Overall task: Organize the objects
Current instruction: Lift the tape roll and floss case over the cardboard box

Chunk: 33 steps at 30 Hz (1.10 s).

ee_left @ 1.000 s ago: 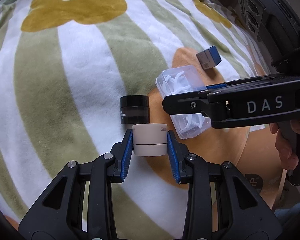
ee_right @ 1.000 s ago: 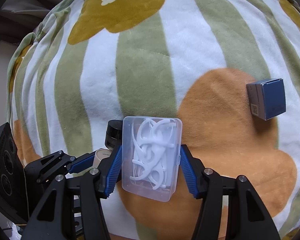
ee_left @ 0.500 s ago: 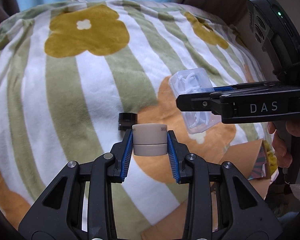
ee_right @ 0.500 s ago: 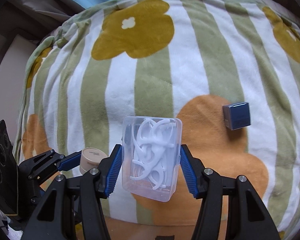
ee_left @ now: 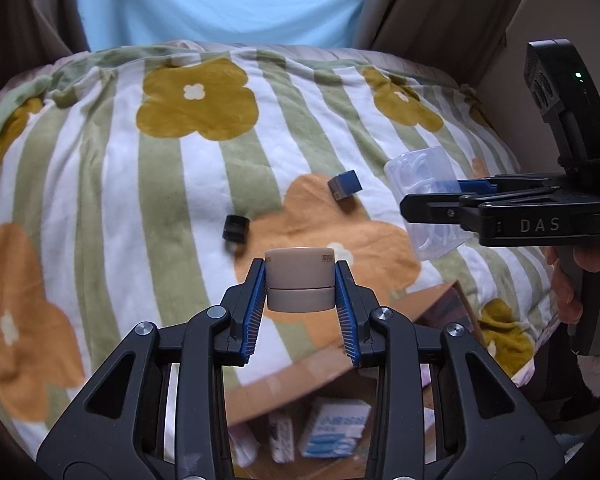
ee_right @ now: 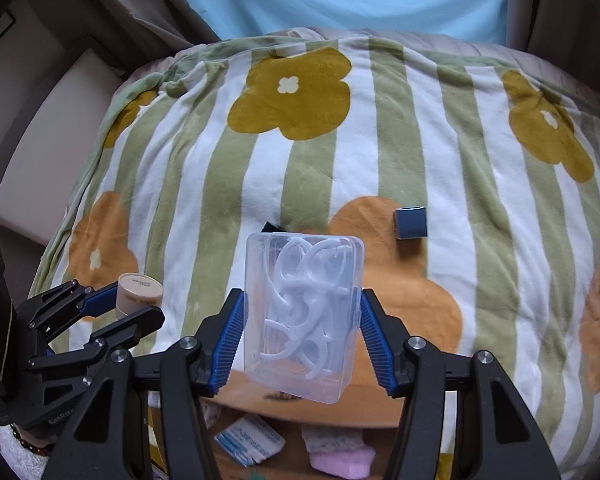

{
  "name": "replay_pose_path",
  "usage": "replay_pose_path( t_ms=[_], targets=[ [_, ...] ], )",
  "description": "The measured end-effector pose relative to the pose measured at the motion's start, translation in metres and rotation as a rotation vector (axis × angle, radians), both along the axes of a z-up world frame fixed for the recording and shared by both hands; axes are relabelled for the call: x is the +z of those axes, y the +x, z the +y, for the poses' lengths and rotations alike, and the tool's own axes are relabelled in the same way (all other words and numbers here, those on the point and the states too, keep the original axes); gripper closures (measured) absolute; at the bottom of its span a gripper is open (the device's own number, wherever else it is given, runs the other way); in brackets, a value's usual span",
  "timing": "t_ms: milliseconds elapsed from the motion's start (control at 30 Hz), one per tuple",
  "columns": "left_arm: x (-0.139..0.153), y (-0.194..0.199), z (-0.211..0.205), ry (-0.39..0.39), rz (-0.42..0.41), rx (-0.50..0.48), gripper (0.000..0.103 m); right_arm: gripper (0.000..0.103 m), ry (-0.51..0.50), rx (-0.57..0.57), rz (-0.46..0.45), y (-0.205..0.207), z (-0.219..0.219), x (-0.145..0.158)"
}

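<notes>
My left gripper (ee_left: 301,292) was clamped on the beige round jar (ee_left: 301,284), its blue pads pressed flat against the sides, and I held it in the air above the near edge of the striped flower blanket (ee_left: 112,184). My right gripper (ee_right: 302,330) was closed across the clear plastic box of floss picks (ee_right: 303,316), also lifted, just to the right of the jar.

I judged the next step was to lower both into the cardboard box (ee_left: 300,384) below me. The jar's wall was smooth and the pads gripped only a narrow band of it, so a quick tilt could have let it slip out. The clear box looked thin-walled; a hard squeeze could have bowed it or popped the lid and spilled the picks. My two tools were close together, and swinging both down at once could have knocked one against the other.

Further left on the blanket a small black jar (ee_left: 236,229) lay, and to the right of it a small blue box (ee_left: 345,185), the two well apart, both not yet collected. In the cardboard box I could see a white-and-blue packet (ee_right: 248,442) and something pink (ee_right: 342,462), which left less free floor to set things down. The cardboard flap stood close under my grippers.
</notes>
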<state>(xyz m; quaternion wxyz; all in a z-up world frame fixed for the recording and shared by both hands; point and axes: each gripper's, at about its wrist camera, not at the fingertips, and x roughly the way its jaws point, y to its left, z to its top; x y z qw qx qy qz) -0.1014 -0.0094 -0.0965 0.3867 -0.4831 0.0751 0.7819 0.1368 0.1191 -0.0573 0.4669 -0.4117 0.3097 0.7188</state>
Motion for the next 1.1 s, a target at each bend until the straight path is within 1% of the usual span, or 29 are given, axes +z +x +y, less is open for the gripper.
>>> replay_pose_path(
  t_ms=[133,233,333,467,567,733,867,1000,1100],
  targets=[
    [0.005,0.038,-0.009,-0.013,0.004,0.043,0.073,0.05,0.014,0.013,-0.011,0.012,-0.035,0.012],
    [0.001,0.064,-0.016,-0.019,-0.01,0.077,0.073,0.05,0.011,0.026,-0.017,0.022,-0.058,0.013],
    [-0.008,0.088,-0.022,-0.028,-0.035,0.106,0.073,0.05,-0.002,0.034,-0.018,0.031,-0.076,0.007],
    [-0.026,0.113,-0.029,-0.045,-0.055,0.138,0.073,0.05,-0.025,0.027,-0.024,0.042,-0.096,-0.008],
    [-0.044,0.127,-0.034,-0.056,-0.081,0.164,0.073,0.05,-0.048,0.028,-0.036,0.049,-0.107,-0.027],
    [-0.076,0.143,-0.042,-0.073,-0.122,0.199,0.073,0.05,-0.078,0.006,-0.013,0.056,-0.119,-0.057],
    [-0.096,0.149,-0.048,-0.085,-0.153,0.22,0.073,0.05,-0.102,-0.001,-0.03,0.059,-0.127,-0.08],
    [-0.104,0.15,-0.05,-0.101,-0.157,0.232,0.073,0.05,-0.121,-0.034,-0.029,0.065,-0.129,-0.095],
    [-0.106,0.147,-0.049,-0.1,-0.166,0.238,0.073,0.05,-0.13,-0.056,-0.013,0.071,-0.128,-0.097]
  ],
)
